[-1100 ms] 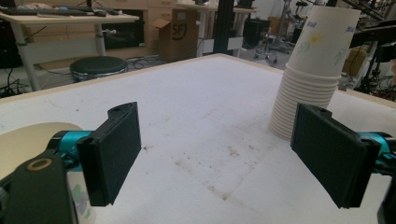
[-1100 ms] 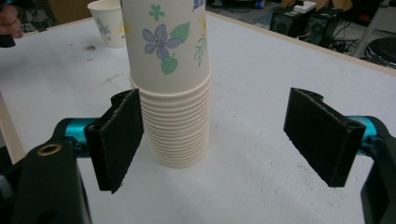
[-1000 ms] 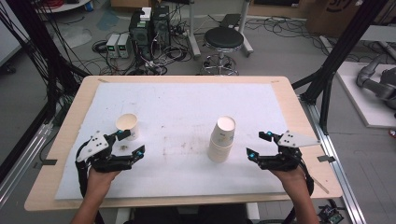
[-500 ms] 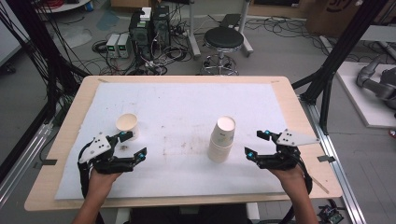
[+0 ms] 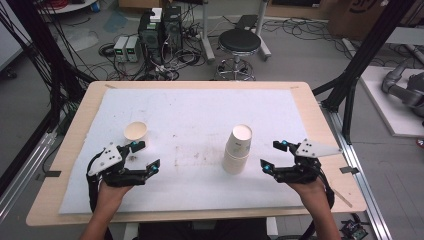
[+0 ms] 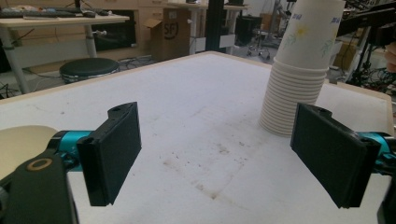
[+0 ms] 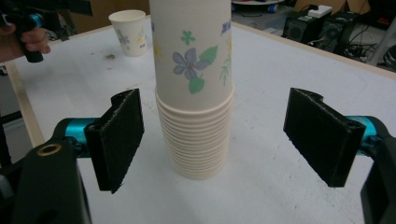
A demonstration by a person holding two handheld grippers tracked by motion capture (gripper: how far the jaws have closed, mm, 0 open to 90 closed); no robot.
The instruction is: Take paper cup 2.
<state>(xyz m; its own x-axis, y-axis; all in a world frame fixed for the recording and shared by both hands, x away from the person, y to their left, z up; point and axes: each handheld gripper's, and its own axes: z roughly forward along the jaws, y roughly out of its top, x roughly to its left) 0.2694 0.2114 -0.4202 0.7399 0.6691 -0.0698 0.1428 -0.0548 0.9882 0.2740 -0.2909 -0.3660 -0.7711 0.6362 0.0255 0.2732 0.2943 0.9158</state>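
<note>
A tall stack of flowered paper cups (image 5: pixel 237 149) (image 7: pixel 194 88) (image 6: pixel 299 65) stands upside down on the white mat, right of centre. A single paper cup (image 5: pixel 135 133) (image 7: pixel 128 31) stands upright at the left. My right gripper (image 5: pixel 274 154) (image 7: pixel 219 140) is open, just right of the stack, with its jaws either side of the stack's lower part and not touching it. My left gripper (image 5: pixel 145 156) (image 6: pixel 224 156) is open and holds nothing; it sits just in front of the single cup and points across the mat toward the stack.
The white mat (image 5: pixel 200 115) covers most of the wooden table (image 5: pixel 80 112). Behind the table are a black stool (image 5: pixel 240 42), computer cases (image 5: pixel 160 25) and cables on the floor. Black frame posts (image 5: pixel 360 55) stand at both sides.
My left gripper has turned a little to the right and its jaws stand wider. My right gripper has barely moved.
</note>
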